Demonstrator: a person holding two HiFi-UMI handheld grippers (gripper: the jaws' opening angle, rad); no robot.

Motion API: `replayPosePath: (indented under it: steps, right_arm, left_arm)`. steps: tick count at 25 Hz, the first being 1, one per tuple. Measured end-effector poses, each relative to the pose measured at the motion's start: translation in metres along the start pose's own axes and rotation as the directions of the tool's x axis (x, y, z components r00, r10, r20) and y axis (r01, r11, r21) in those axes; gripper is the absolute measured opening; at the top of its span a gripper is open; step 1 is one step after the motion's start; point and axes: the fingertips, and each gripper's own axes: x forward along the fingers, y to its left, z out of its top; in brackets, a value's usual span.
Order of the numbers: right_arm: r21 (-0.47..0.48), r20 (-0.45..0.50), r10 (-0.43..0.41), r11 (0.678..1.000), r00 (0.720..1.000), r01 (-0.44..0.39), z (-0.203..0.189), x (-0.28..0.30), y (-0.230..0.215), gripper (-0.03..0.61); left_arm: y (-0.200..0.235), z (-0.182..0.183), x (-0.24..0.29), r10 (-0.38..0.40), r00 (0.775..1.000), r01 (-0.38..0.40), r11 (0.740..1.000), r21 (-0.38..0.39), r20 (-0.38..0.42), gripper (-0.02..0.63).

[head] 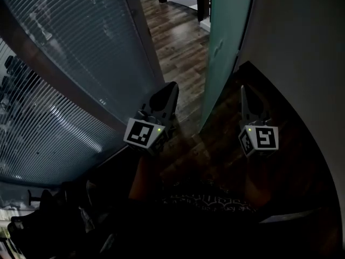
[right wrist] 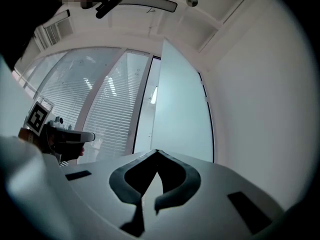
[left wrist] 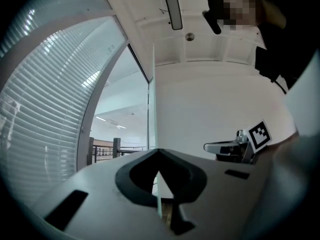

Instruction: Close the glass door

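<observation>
The glass door (head: 226, 42) is a tall panel of pale green frosted glass, standing upright and open. It is swung back close to the white wall (head: 294, 47) on the right, leaving the wood floor (head: 180, 47) of the doorway uncovered beside it.

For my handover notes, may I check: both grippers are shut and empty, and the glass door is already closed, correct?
Not quite: the glass door stands open, swung back beside the wall, with wood floor showing through the doorway in the head view. The left gripper and right gripper are indeed shut and empty.
</observation>
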Motion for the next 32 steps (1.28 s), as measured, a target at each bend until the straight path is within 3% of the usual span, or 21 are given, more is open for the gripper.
replayPosePath:
  steps: [10,19,23,32]
  right_arm:
    - [-0.005,-0.013,-0.023,1.0,1.0,0.023,-0.007,0.047,-0.02,0.003]
    - [0.023,-0.034,0.082,0.996,0.996,-0.081,-0.022,0.11,-0.041,0.003]
    - [0.025,-0.02,0.193,0.981,0.981,-0.192,-0.032,0.142,-0.052,0.003]
    - [0.049,-0.02,0.43,0.902,0.903,-0.429,-0.055,0.17,-0.056,0.003]
  left_arm:
    - [0.044,-0.005,0.038,0.012,1.0,-0.012,1.0,-0.014,0.005,0.002]
    - [0.072,-0.017,0.065,0.144,0.989,-0.144,0.99,0.003,-0.024,0.002]
    - [0.075,-0.02,0.076,0.244,0.97,-0.244,0.97,0.015,-0.021,0.002]
    - [0.049,-0.034,0.081,0.437,0.898,-0.436,0.899,0.035,-0.049,0.002]
